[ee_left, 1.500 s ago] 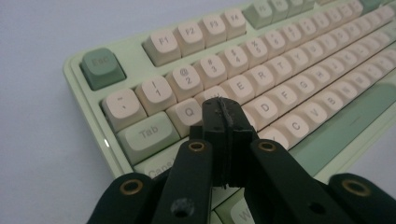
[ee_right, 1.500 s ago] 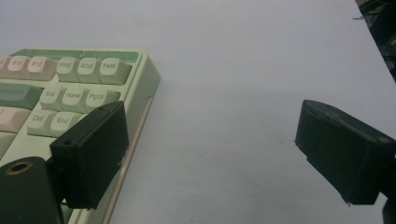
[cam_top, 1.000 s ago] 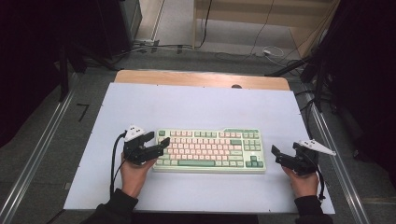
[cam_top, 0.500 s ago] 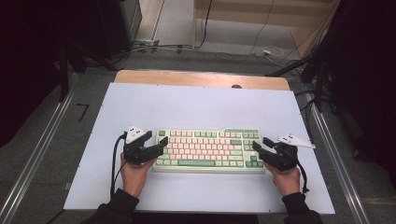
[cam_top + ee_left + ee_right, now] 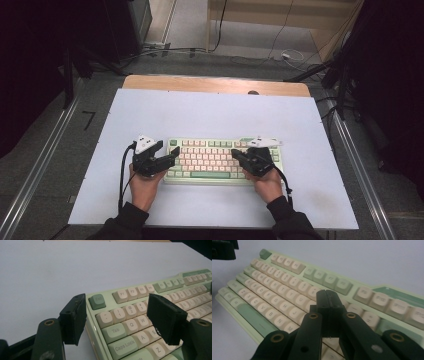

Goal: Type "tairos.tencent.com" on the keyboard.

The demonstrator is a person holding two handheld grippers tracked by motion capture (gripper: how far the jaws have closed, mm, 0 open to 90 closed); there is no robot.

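A pale green keyboard [image 5: 210, 155] with cream and green keys lies on the white table top near the front. My left gripper [image 5: 169, 152] is open at the keyboard's left end. In the left gripper view [image 5: 117, 315] one pad [image 5: 75, 320] stands just off the keyboard's left edge [image 5: 98, 322] by the Esc key. The other pad [image 5: 165, 317] hovers over the letter keys. My right gripper [image 5: 235, 152] is over the right half of the keys. Its jaws have just been closing and now meet with nothing between them, as the right gripper view [image 5: 327, 296] shows above the keyboard [image 5: 287, 302].
The white table top [image 5: 210, 115] reaches back to a wooden strip [image 5: 215, 84]. Metal rails run along the left [image 5: 45, 155] and right [image 5: 355, 160] sides. Cables [image 5: 280, 55] lie on the floor behind. Black cables trail from both grippers toward the person's sleeves.
My right gripper has moved left from beside the keyboard's right end to above its keys, and its jaws have gone from open to shut. The left gripper has kept still.
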